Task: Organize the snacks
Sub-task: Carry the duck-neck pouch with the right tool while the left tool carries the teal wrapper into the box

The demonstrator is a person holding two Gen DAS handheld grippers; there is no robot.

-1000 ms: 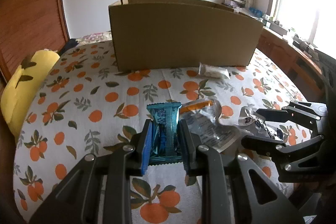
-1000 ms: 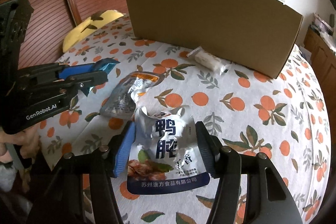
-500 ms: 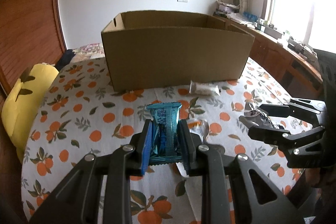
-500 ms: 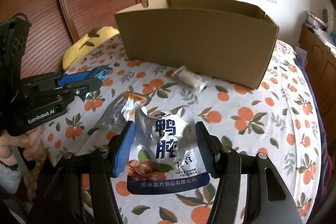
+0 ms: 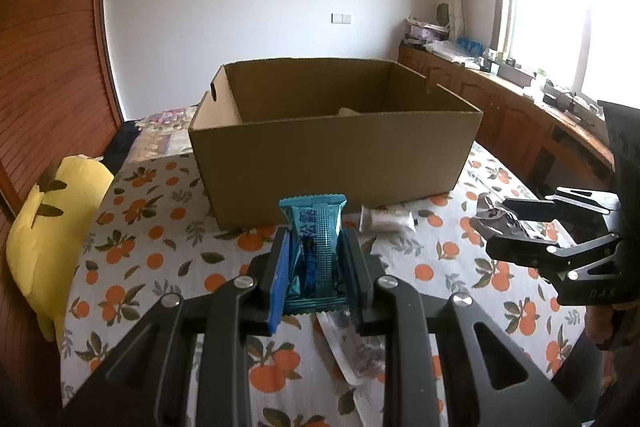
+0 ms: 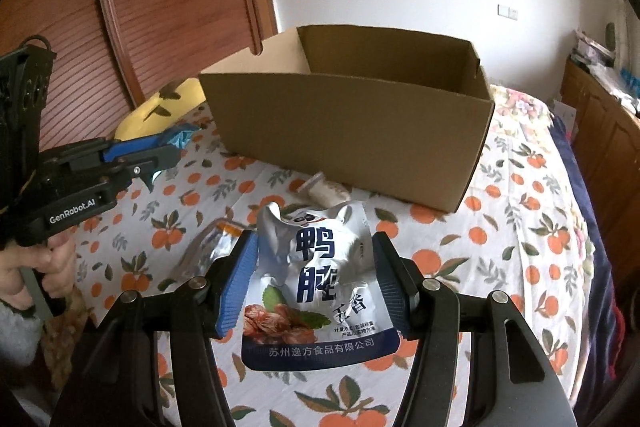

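Snacks clamped: left tongs (image 5: pixel 314 259) pinch teal packet (image 5: pixel 316 227), right tongs (image 6: pixel 316 283) silver pouch (image 6: pixel 320 267).

We see the cardboard box (image 5: pixel 336 151) at the back of the bed (image 5: pixel 168 255), a small packet (image 5: pixel 386 221) lying just before its front wall, a flat pouch (image 6: pixel 206 251) nearer us, and a pillow (image 5: pixel 56 223) at the bed's left edge.

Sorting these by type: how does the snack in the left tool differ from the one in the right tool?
The teal packet in the left tool is narrow and ribbed; the silver pouch in the right tool is wide, flat and crinkled. The teal packet is one colour throughout; the silver pouch carries large blue characters and a food picture. Both are sealed and held off the tablecloth, facing the cardboard box.
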